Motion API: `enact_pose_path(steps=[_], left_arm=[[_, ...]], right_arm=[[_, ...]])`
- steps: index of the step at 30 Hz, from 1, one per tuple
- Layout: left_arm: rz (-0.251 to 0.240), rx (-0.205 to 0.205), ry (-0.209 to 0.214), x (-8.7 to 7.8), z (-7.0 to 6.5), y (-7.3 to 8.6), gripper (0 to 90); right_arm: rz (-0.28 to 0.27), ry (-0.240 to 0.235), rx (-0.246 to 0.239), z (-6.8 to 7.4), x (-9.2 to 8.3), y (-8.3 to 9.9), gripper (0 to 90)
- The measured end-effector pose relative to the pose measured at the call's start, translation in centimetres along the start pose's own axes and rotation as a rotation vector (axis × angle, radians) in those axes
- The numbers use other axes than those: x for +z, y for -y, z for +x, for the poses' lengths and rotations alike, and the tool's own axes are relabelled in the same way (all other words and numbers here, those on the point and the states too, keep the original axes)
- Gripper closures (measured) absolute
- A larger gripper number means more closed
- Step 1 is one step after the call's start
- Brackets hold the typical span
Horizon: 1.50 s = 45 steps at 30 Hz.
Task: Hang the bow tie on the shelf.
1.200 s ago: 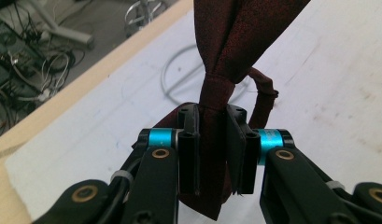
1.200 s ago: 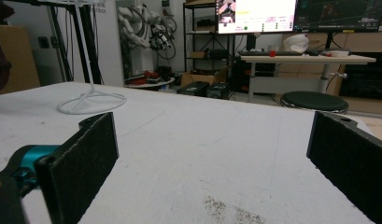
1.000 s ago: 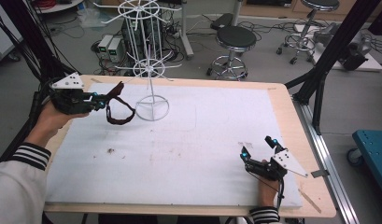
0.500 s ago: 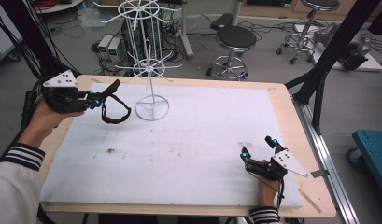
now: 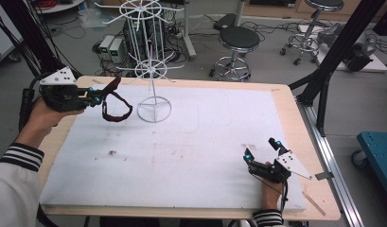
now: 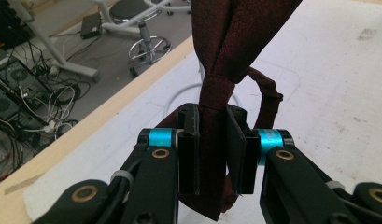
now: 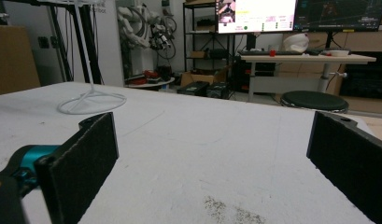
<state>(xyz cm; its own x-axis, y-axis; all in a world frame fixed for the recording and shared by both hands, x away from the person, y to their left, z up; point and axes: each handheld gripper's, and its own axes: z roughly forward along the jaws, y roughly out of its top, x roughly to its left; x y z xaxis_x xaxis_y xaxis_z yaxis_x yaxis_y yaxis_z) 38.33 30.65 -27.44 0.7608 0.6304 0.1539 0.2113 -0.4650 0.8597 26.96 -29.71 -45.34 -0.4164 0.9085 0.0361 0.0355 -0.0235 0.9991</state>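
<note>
A dark red necktie (image 5: 116, 105) hangs in a loop above the table's far left, and my left gripper (image 5: 100, 93) is shut on it. In the left gripper view the tie (image 6: 235, 42) runs up from between the two black jaws, which pinch it just below its knot. A white wire rack (image 5: 152, 71) with spoked rings stands on a round base just right of the tie. At the near right of the white mat my right gripper (image 5: 261, 153) rests open with nothing between its pads (image 7: 88, 149).
The white foam mat (image 5: 191, 142) covers the wooden table (image 5: 295, 123). Round stools (image 5: 238, 40), computer boxes and cables sit on the floor beyond the far edge. A black frame post (image 5: 323, 85) stands at the right.
My left gripper has lifted and drawn back to the left with the tie, then shifted slightly toward the rack. The right gripper has stayed put.
</note>
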Motion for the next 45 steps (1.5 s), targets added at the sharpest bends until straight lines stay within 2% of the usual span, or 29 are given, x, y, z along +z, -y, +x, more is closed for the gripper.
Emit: enact_pose_path(steps=[4,7,17,23,25,26,30,32,38,45], left_arm=[[-0.017,0.002,-0.006,-0.2,0.1,-0.7,75.9],[-0.046,-0.007,-0.006,-0.1,0.3,-1.3,75.9],[-0.096,-0.024,-0.02,1.2,0.4,-2.7,75.9],[-0.115,-0.047,-0.028,2.2,0.5,-2.7,76.0],[-0.131,-0.062,-0.03,2.5,0.6,-2.7,75.9],[-0.148,-0.083,-0.041,2.9,0.7,-2.7,76.0],[-0.166,-0.122,-0.052,3.6,1.0,-2.3,76.0],[-0.167,-0.128,-0.057,3.7,1.0,-2.2,76.0],[-0.17,-0.18,-0.078,5.0,1.1,-1.2,76.0],[-0.171,-0.196,-0.093,6.2,0.9,-0.8,76.0]], right_arm=[[-0.001,0.0,-0.001,0.0,0.0,0.0,1.3],[-0.001,0.0,-0.005,0.0,0.0,0.0,1.4],[-0.001,0.0,0.0,0.0,0.0,0.0,1.4],[0.002,0.0,-0.003,0.0,0.0,0.0,1.4],[0.002,0.0,-0.005,0.0,0.0,0.0,1.3],[0.002,0.0,-0.003,0.0,0.0,0.0,1.4],[0.002,0.0,-0.003,0.0,0.0,0.0,1.4],[0.002,0.0,-0.003,0.0,0.0,0.0,1.4],[0.003,0.0,-0.004,0.0,0.0,0.0,1.4],[0.001,-0.001,-0.002,0.0,0.0,0.0,1.4]])
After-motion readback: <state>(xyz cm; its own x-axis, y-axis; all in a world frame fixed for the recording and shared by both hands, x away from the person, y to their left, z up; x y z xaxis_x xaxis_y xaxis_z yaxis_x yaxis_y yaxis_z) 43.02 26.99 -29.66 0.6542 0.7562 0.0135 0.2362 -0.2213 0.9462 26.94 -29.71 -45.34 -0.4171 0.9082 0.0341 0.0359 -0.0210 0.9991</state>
